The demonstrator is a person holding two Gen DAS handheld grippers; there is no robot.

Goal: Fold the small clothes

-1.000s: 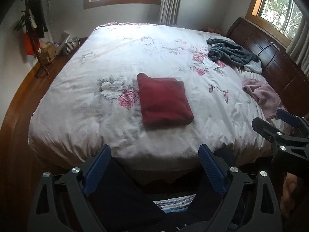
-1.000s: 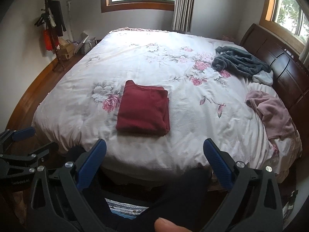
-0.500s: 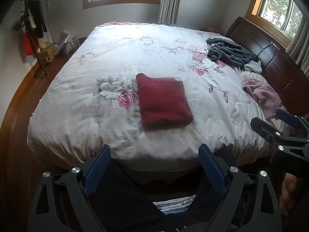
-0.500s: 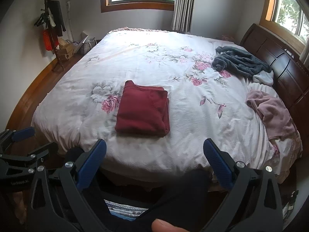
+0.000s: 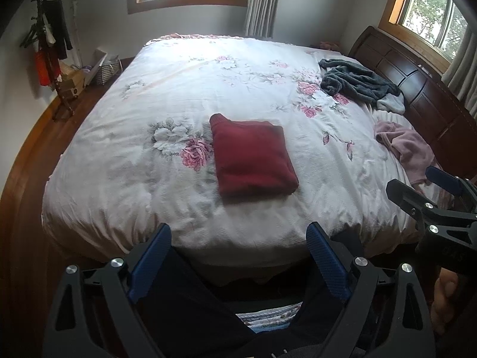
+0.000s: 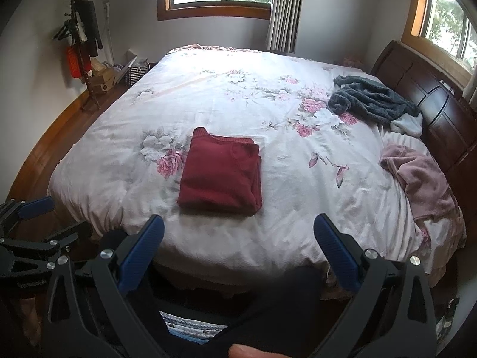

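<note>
Both my jaws stand wide and empty: left gripper [image 5: 238, 256] and right gripper [image 6: 238, 247] hang short of the bed's [image 6: 208, 238] near edge, off the cloth, I judge because the red garment [image 6: 222, 173] lies folded square at mid-bed, near side. Two more clothes wait at the far right by the headboard [image 6: 441, 110]: a grey heap [image 6: 372, 101] and a pink one [image 6: 417, 176], both crumpled. What they are, I cannot tell. My legs hide the floor below.
</note>
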